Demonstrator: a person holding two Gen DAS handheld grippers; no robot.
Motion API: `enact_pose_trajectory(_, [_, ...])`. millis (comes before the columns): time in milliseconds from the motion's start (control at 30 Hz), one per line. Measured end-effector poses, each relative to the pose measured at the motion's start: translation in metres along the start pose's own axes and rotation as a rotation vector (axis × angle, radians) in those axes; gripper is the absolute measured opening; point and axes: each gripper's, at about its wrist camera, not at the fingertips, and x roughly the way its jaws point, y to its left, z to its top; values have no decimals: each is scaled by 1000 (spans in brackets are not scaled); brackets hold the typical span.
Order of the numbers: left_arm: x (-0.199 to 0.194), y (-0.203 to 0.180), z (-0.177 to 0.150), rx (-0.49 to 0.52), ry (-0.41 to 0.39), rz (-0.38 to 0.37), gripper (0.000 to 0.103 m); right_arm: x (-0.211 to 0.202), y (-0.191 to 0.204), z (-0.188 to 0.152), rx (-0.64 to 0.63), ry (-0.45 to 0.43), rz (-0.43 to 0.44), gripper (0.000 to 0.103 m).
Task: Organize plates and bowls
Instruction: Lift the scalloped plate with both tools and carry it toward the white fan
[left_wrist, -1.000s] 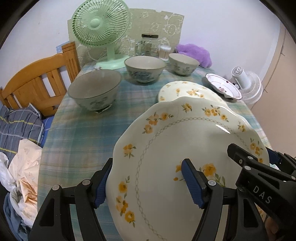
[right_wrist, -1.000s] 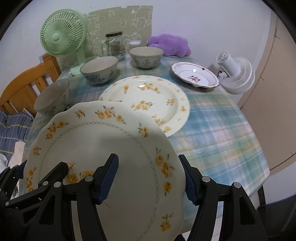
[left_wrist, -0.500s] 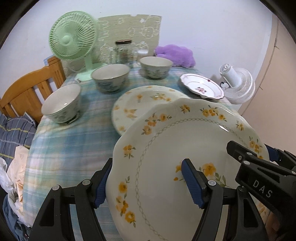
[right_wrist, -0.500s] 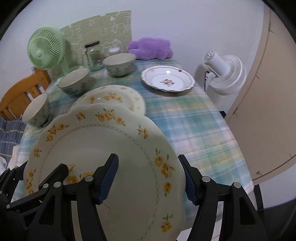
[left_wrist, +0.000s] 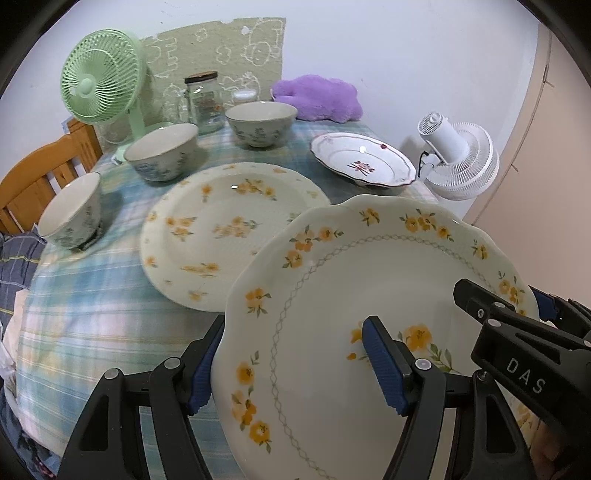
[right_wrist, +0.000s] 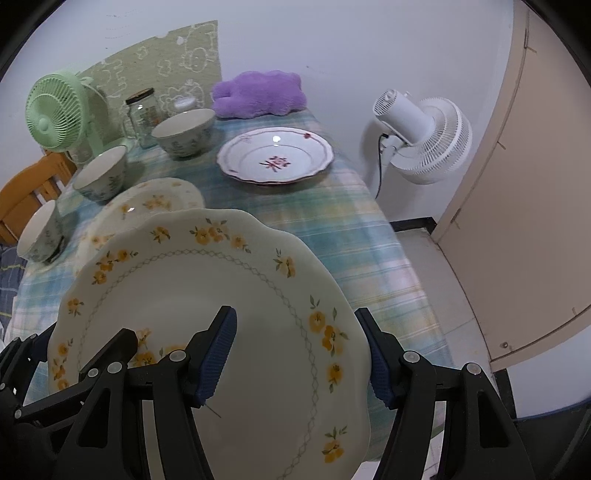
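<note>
While both claws pinch the same scalloped plate, we note that its weight is shared across two rim grips. Left claw: one pad under the near-left rim, the other on the plate's face, closed on the rim. Right claw: same arrangement on the near-right rim, closed on it. The plate is held clear of the counter, tilted, its far edge overlapping the flowered plate lying flat just beyond.

Risks, as we judge them:
- Glazed ceramic on narrow pads; if the claws drift apart or twist unevenly, one rim may slip out and the plate would swing on the other.
- Lowering with the far edge leading could knock or chip the flowered plate, or shove it toward the bowls at far left.
- An off-centre landing would leave the stack rocking.
- The red-trimmed plate sits well apart at far right; little danger there.
</note>
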Motion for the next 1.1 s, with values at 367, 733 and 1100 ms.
enact_pose_trajectory(367, [31, -39, -4, -26, 74, -4, 72, 31, -47, 0, -12, 63, -5, 68])
enact_pose_trajectory(733, [57, -53, -6, -70, 130, 22, 72, 60, -64, -3, -29, 123, 12, 68])
enact_pose_trajectory(1100, [68, -55, -4, -89, 140, 52, 73, 84, -65, 1, -46, 166, 36, 68])
